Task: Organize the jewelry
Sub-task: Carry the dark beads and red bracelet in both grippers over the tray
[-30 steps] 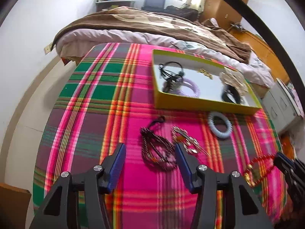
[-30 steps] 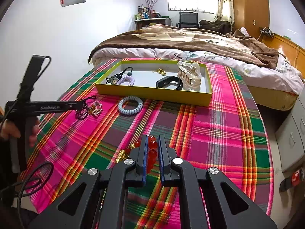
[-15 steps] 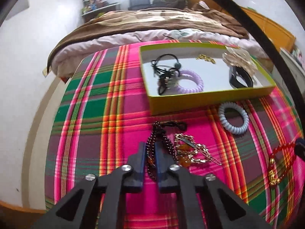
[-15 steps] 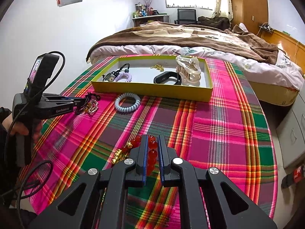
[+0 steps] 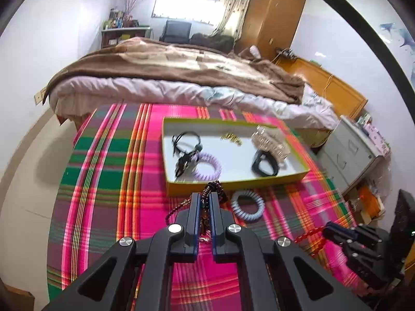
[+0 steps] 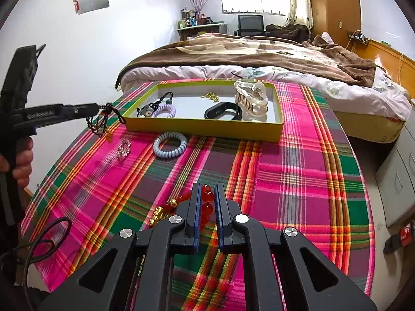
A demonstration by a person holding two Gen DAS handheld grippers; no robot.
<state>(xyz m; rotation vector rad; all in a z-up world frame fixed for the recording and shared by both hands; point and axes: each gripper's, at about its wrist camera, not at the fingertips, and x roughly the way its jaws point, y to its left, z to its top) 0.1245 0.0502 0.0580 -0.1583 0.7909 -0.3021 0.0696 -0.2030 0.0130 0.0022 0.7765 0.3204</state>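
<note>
My left gripper is shut on a dark beaded bracelet and holds it above the plaid cloth, just short of the yellow tray's near wall; the right wrist view shows the bracelet dangling beside the tray's left corner. My right gripper is shut on a red bead bracelet with gold beads trailing left. The tray holds a lilac coil tie, black cords, a black band, a gold chain and a clear hair claw.
A pale blue coil hair tie and a gold hair clip lie on the cloth before the tray. A bed stands behind the table. A grey drawer unit is at the right.
My left gripper closed on the dark beaded bracelet, lifted it off the cloth and carried it toward the tray. My right gripper stayed shut on the red bracelet.
</note>
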